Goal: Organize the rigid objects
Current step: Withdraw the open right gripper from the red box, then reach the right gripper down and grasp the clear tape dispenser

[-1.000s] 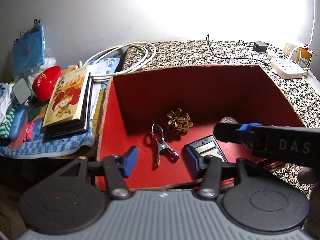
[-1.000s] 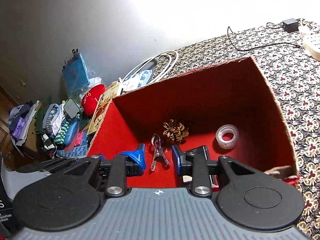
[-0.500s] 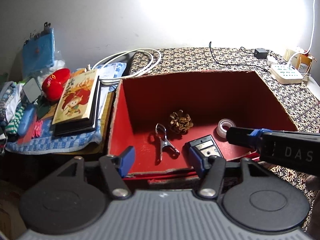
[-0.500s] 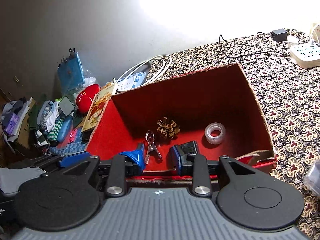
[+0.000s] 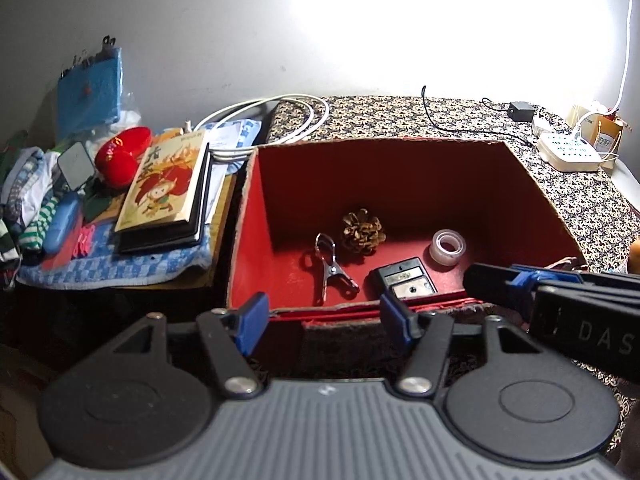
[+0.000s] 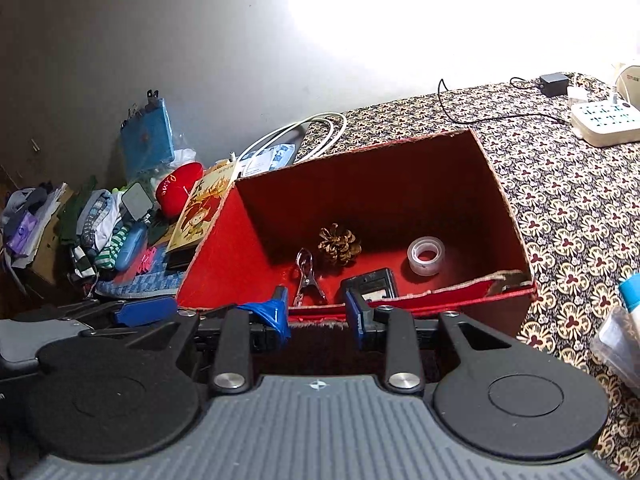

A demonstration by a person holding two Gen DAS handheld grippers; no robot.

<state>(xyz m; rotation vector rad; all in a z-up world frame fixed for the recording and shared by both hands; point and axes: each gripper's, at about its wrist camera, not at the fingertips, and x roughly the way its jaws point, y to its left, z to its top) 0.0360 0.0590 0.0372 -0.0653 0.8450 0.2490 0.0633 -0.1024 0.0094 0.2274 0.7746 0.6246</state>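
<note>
Here the open red-lined cardboard box [image 5: 400, 184] sits on the brown floral tablecloth [image 6: 568, 184]. Both grippers hang just outside its near wall: the left gripper [image 5: 322, 316] spread wide and holding nothing, the right gripper [image 6: 316, 308] parted narrowly, also holding nothing. Inside lie a black rectangular device [image 5: 404, 280], a brown pine cone [image 5: 362, 232] near the back, a clear tape roll [image 5: 448, 246] and a metal spring clamp [image 5: 330, 270].

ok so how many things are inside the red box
4: a pine cone mid-floor, a metal clip left of it, a tape roll to the right, a black device by the near wall, which may hide more.
</note>
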